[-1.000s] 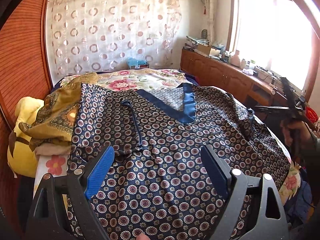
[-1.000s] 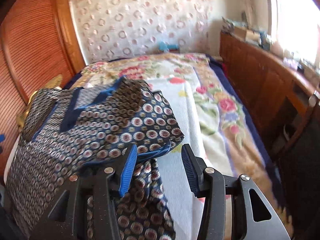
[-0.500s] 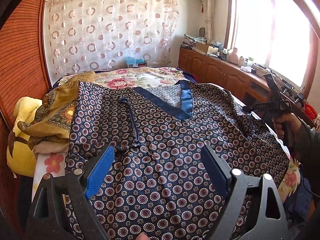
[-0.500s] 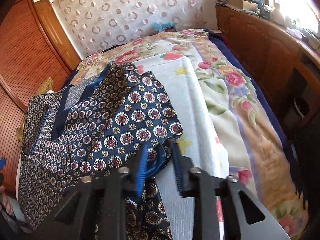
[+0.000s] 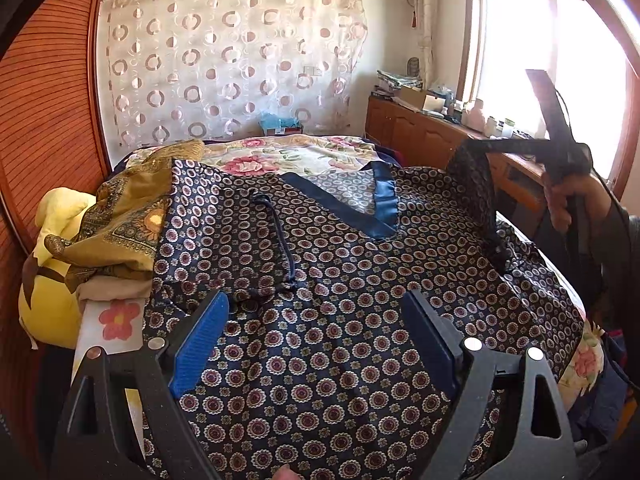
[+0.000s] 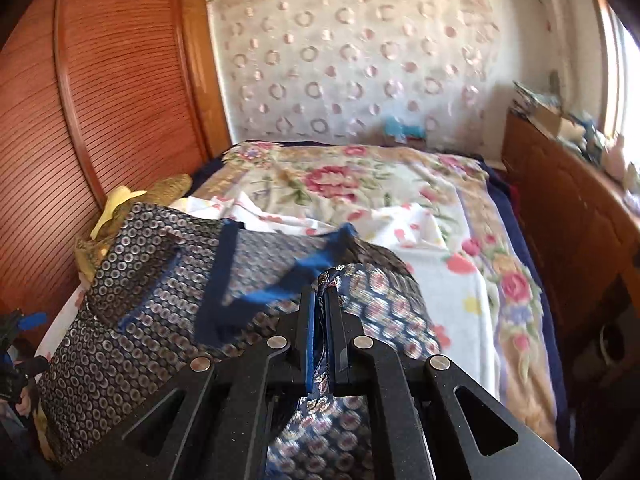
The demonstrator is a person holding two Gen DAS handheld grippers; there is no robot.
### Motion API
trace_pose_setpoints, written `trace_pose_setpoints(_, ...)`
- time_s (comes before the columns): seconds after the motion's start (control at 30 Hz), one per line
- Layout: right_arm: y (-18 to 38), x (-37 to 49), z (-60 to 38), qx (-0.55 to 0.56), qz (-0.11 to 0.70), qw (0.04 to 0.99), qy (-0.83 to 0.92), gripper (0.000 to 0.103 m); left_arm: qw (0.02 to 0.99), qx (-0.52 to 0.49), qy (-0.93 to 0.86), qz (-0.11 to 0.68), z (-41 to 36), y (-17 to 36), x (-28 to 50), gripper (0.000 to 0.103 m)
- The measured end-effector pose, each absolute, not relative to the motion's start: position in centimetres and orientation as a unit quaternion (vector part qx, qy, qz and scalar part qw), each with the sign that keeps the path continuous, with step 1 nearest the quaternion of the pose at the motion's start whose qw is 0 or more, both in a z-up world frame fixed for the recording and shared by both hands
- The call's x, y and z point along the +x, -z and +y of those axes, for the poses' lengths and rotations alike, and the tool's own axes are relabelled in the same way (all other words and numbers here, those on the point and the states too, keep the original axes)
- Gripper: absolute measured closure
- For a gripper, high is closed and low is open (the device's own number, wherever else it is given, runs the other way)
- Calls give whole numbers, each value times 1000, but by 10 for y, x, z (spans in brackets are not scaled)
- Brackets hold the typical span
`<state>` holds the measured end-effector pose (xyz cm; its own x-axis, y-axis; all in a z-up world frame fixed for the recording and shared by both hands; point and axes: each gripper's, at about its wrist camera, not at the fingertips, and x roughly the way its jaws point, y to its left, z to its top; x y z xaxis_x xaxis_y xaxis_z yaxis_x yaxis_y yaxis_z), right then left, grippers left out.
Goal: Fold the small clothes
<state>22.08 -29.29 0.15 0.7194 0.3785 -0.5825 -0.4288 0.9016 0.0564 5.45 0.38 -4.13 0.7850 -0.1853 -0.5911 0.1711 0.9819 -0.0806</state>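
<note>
A navy patterned garment point(image 5: 320, 272) with a blue V neckline lies spread on the bed. My left gripper point(image 5: 314, 336) is open and hovers just above its near hem, holding nothing. My right gripper point(image 6: 322, 304) is shut on the garment's right edge point(image 6: 372, 292) and holds it lifted off the bed. In the left wrist view the right gripper point(image 5: 472, 152) shows at the right with the raised cloth hanging from it. The garment point(image 6: 120, 320) also fills the lower left of the right wrist view.
A floral bedspread point(image 6: 340, 176) covers the bed. A mustard scarf point(image 5: 132, 216) and a yellow plush toy point(image 5: 48, 288) lie at the left edge by the wooden wardrobe point(image 6: 80, 100). A wooden cabinet point(image 5: 420, 140) runs along the right under the window.
My right gripper closed on the garment's right edge and lifted it up. The left gripper stayed open above the near hem.
</note>
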Motion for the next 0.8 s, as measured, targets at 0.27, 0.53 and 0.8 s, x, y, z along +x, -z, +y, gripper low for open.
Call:
trace_pose_setpoints(0.27, 3, 227, -268, -44, 316, 910, -267, 85, 943, -13, 90, 319, 9, 45, 54, 14)
trace_pose_setpoints(0.53, 23, 254, -323, -67, 337, 924, -168, 66, 941, -13, 95, 324, 4, 50, 55, 14)
trace_pose_setpoints(0.8, 86, 302, -361, 9, 422, 895, -143, 65, 940, -8, 93, 328, 3, 52, 56, 14)
